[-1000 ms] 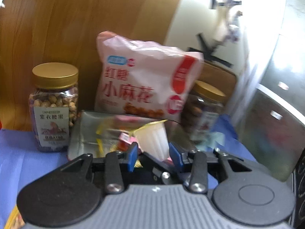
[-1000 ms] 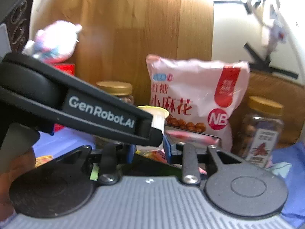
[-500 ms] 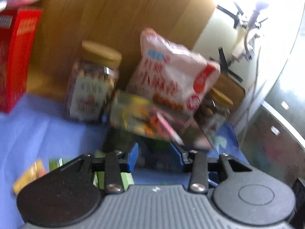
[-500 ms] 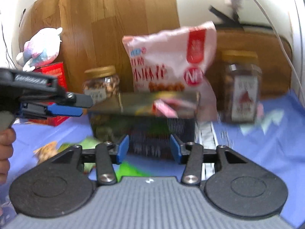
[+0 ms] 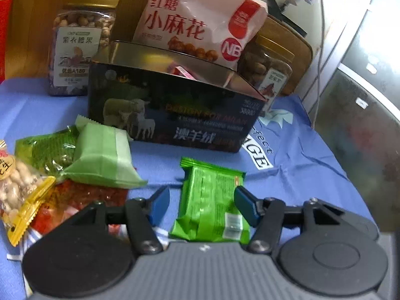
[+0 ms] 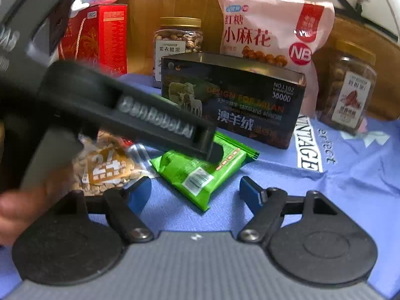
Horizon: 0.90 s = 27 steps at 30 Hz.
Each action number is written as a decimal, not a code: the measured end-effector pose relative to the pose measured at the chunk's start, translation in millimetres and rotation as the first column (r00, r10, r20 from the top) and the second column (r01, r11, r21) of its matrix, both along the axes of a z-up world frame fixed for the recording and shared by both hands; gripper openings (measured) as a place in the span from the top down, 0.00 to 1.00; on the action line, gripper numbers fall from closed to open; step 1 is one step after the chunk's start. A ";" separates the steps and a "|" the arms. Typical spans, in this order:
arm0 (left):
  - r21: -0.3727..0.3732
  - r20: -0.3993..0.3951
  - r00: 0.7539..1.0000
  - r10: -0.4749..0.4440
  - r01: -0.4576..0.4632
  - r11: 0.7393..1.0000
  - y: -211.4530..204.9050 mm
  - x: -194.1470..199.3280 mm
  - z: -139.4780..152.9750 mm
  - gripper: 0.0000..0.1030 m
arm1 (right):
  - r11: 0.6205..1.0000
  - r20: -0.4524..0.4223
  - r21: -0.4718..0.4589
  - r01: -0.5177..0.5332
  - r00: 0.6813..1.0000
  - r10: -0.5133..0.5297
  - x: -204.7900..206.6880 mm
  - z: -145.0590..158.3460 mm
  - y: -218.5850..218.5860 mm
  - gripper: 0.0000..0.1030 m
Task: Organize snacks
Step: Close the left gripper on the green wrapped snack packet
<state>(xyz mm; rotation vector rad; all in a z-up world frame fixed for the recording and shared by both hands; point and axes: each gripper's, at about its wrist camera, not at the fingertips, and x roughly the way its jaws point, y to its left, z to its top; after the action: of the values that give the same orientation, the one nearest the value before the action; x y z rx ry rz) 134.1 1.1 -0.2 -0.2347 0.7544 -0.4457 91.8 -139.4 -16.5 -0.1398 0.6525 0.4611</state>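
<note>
Snacks on blue-clothed surface [image 5: 312, 165], beside open dark tin [image 5: 175, 115].
Pink bag [image 5: 200, 22] reads "小麻花" and "NB"; tin reads "DESIGN FOR MILAN", "澳羊绒". Green packet [image 5: 210, 200] lies between left tool [image 5: 202, 200], just opening, not gripping. Right tool [image 6: 195, 195] just opening, empty.

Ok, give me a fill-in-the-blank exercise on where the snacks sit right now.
1. The bright green snack packet lies on the ____ cloth.
2. The dark tin shows a picture of ____.
3. The pink bag stands ____ the tin.
4. Both nut jars have ____ lids.

Missing words: blue; sheep; behind; gold
</note>
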 end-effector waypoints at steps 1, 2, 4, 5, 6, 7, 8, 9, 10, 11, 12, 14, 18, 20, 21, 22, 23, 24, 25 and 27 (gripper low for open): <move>0.003 0.006 1.000 -0.004 0.004 1.000 -0.7 -0.9 -0.6 0.43 | 0.999 -0.007 0.026 0.019 1.000 -0.018 2.9 0.1 -4.6 0.32; -0.003 0.012 1.000 -0.014 0.015 1.000 -1.3 -1.8 -1.6 0.45 | 0.999 -0.007 0.039 0.032 0.999 -0.032 4.2 0.6 -7.4 0.35; -0.006 0.027 0.999 -0.038 0.038 0.999 -5.0 -4.4 -3.3 0.45 | 0.999 0.006 0.037 0.039 0.999 -0.039 1.1 1.3 -7.8 0.53; 0.005 0.037 0.998 -0.041 0.041 0.999 -7.7 -5.9 -3.5 0.45 | 0.999 0.014 0.028 0.038 0.999 -0.038 0.2 1.2 -6.0 0.54; 0.017 0.046 0.998 -0.043 0.042 0.999 -9.1 -7.2 -3.7 0.46 | 0.999 0.022 0.019 0.035 0.999 -0.036 -1.0 1.2 -4.3 0.55; 0.018 0.049 0.998 -0.043 0.043 0.999 -9.3 -8.2 -3.7 0.46 | 0.999 0.026 0.015 0.035 0.999 -0.035 -1.0 1.0 -3.1 0.55; 0.012 0.047 0.998 -0.043 0.042 0.999 -8.6 -8.0 -3.8 0.47 | 0.999 0.026 0.016 0.035 0.999 -0.035 0.2 1.1 -3.3 0.55; 0.002 0.044 0.998 -0.040 0.040 0.999 -6.9 -7.2 -4.0 0.47 | 0.999 0.024 0.020 0.036 0.999 -0.036 1.1 1.0 -3.8 0.55; -0.009 0.040 0.998 -0.038 0.038 0.999 -5.2 -6.5 -4.2 0.48 | 0.999 0.024 0.022 0.038 0.999 -0.039 -0.4 0.6 -4.0 0.56; -0.018 0.038 0.999 -0.037 0.038 0.999 -4.1 -6.3 -4.5 0.48 | 0.999 0.025 0.022 0.039 0.999 -0.040 -0.8 0.6 -4.3 0.56; -0.025 0.036 0.999 -0.037 0.038 0.999 -3.3 -5.8 -4.6 0.48 | 0.999 0.028 0.018 0.039 0.999 -0.040 -0.9 0.5 -3.8 0.56; -0.026 0.037 0.999 -0.035 0.036 0.999 -2.8 -5.5 -4.6 0.50 | 0.999 0.035 0.010 0.040 0.999 -0.040 -2.8 0.5 -3.1 0.56; -0.028 0.038 0.999 -0.029 0.030 0.999 -1.4 -5.4 -4.7 0.55 | 0.999 0.039 0.003 0.045 0.998 -0.045 -2.7 0.2 -2.1 0.56; -0.037 0.036 0.999 -0.026 0.028 0.999 0.8 -4.7 -4.9 0.57 | 0.999 0.044 -0.003 0.047 0.998 -0.047 -3.0 -0.1 -1.3 0.56; -0.041 0.034 0.999 -0.025 0.027 0.999 1.6 -4.3 -5.1 0.57 | 0.999 0.047 -0.006 0.047 0.998 -0.047 -3.2 -0.3 -0.9 0.56; -0.045 0.033 0.999 -0.026 0.027 0.999 2.2 -4.3 -5.3 0.57 | 0.999 0.051 -0.010 0.047 0.998 -0.046 -3.6 -0.4 -0.5 0.56; -0.047 0.034 0.999 -0.027 0.028 0.998 2.4 -4.4 -5.3 0.57 | 0.999 0.058 -0.019 0.048 0.997 -0.046 -4.3 -0.6 0.8 0.56; -0.048 0.037 0.999 -0.028 0.029 0.998 2.4 -4.7 -5.1 0.57 | 0.998 0.066 -0.028 0.049 0.997 -0.047 -5.0 -0.8 2.3 0.56; -0.047 0.042 0.999 -0.029 0.031 0.998 2.2 -5.4 -4.7 0.58 | 0.998 0.075 -0.040 0.051 0.996 -0.048 -6.1 -1.0 4.2 0.56; -0.044 0.053 0.998 -0.032 0.034 0.998 1.9 -7.2 -4.1 0.58 | 0.997 0.091 -0.059 0.054 0.995 -0.048 -7.7 -0.8 6.4 0.56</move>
<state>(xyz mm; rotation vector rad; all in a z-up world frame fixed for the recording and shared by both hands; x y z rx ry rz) 126.9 3.0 -4.2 -0.2517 0.6982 -0.4985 84.0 -133.0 -17.3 -0.2000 0.5812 0.3838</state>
